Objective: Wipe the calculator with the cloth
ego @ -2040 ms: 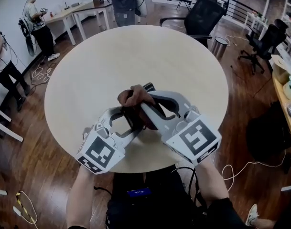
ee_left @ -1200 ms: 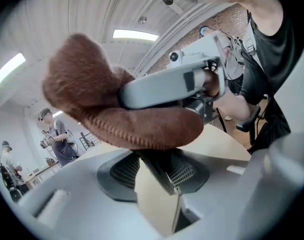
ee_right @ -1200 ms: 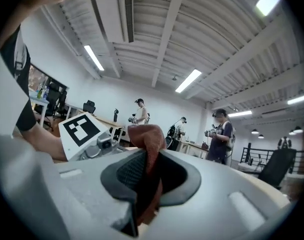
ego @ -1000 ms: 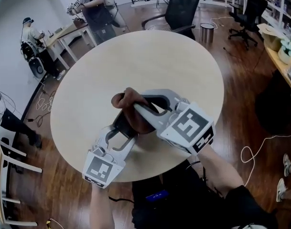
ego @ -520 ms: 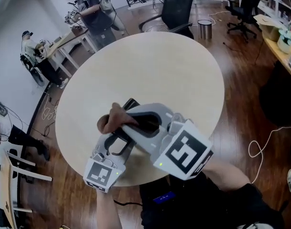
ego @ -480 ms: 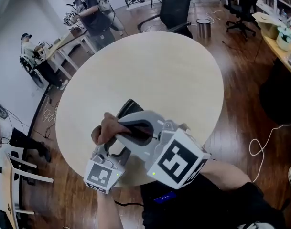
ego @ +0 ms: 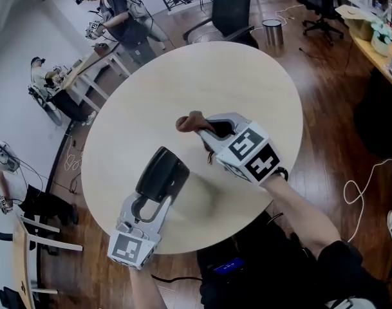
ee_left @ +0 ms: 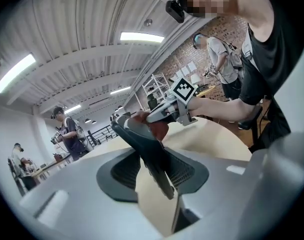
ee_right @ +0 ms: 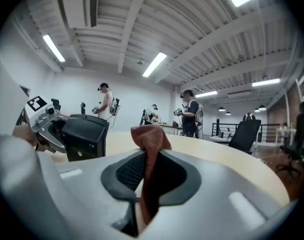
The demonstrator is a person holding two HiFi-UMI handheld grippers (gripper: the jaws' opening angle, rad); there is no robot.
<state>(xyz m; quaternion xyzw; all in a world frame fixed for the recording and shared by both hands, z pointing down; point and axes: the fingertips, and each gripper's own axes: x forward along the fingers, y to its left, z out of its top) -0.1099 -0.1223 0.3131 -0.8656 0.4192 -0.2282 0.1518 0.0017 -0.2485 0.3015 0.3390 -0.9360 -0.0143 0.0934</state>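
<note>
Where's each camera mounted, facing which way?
Head view: on the person's head, steeply down onto round pale wooden table; left gripper, right gripper, forearms show.
Left gripper view: along its jaws, shut on black calculator, toward right gripper, person's torso.
Right gripper view: along its jaws, shut on reddish-brown cloth, toward left gripper.
Shared: calculator, cloth in all.

Over the near part of the worktop, the calculator sits between the fingers of the left gripper. The cloth, between the fingers of the right gripper, is farther back and to the right, apart from the calculator. A chair stands behind the worktop.
</note>
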